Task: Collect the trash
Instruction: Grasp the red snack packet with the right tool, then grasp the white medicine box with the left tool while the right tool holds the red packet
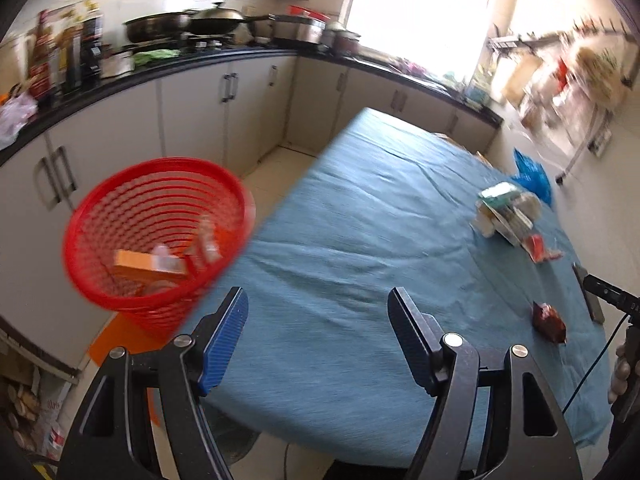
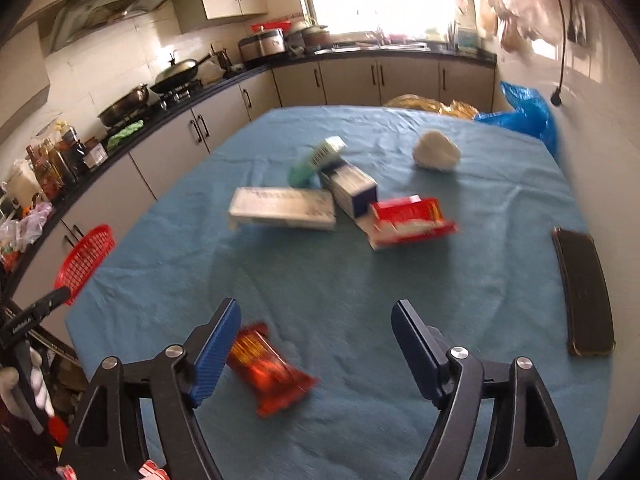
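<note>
My left gripper [image 1: 317, 294] is open with nothing between its fingers, above the near left corner of the blue-clothed table [image 1: 360, 220]. To its left stands a red mesh basket [image 1: 132, 308] that holds an orange box [image 1: 148, 266] and other scraps. My right gripper [image 2: 316, 304] is open over the table. A red snack wrapper [image 2: 268, 368] lies on the cloth just inside its left finger, and the pads do not press on it. Farther off lie a white box [image 2: 280, 208], a blue-and-white box [image 2: 352, 190], a red carton [image 2: 408, 220], a green-white carton [image 2: 316, 158] and a white paper wad [image 2: 436, 154].
A black phone [image 2: 584, 292] lies near the table's right edge. A blue plastic bag [image 2: 524, 114] sits beyond the far right corner. Kitchen cabinets and a counter [image 1: 200, 64] with pans run along the left and back walls. The floor shows between table and cabinets.
</note>
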A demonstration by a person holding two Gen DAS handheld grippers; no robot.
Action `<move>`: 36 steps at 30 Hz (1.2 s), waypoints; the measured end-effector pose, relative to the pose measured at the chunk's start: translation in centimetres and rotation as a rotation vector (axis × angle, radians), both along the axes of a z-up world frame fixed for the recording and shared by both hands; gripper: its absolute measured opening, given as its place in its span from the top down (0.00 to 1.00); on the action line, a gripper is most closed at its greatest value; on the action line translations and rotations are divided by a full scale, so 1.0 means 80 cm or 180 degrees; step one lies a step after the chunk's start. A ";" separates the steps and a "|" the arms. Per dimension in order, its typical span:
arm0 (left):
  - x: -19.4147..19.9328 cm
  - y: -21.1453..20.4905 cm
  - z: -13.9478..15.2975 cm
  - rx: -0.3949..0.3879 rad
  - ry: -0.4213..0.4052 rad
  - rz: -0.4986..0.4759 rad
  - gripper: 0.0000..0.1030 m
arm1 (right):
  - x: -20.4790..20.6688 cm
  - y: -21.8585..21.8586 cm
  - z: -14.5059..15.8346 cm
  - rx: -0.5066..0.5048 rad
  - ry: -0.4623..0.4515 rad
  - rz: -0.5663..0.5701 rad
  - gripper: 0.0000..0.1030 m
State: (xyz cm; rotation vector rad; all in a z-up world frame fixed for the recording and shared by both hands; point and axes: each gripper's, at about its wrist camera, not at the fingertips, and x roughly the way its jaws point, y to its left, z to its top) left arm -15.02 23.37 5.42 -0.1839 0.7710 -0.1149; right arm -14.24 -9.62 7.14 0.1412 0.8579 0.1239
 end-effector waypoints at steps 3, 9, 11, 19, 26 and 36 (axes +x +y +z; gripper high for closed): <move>0.012 -0.037 -0.008 0.0044 0.0083 -0.0196 0.31 | -0.005 0.001 -0.013 0.0041 0.0045 0.0124 0.19; 0.034 -0.104 -0.018 0.0126 0.0214 -0.0588 0.31 | 0.002 0.033 -0.041 0.0003 0.0142 0.0527 0.16; 0.041 -0.125 -0.015 0.0206 0.0194 -0.0702 0.31 | 0.007 0.045 -0.053 -0.0069 0.0163 0.0589 0.16; 0.083 -0.219 0.013 0.0691 -0.0191 -0.1372 0.29 | 0.022 0.062 -0.067 -0.0478 0.0173 0.0588 0.65; 0.146 -0.293 0.012 0.0930 -0.0129 -0.1857 0.28 | 0.029 0.030 -0.069 0.0007 0.0135 0.0544 0.64; 0.224 -0.362 -0.008 0.1191 0.0105 -0.2366 0.19 | 0.033 0.011 -0.072 0.0438 0.0154 0.0534 0.63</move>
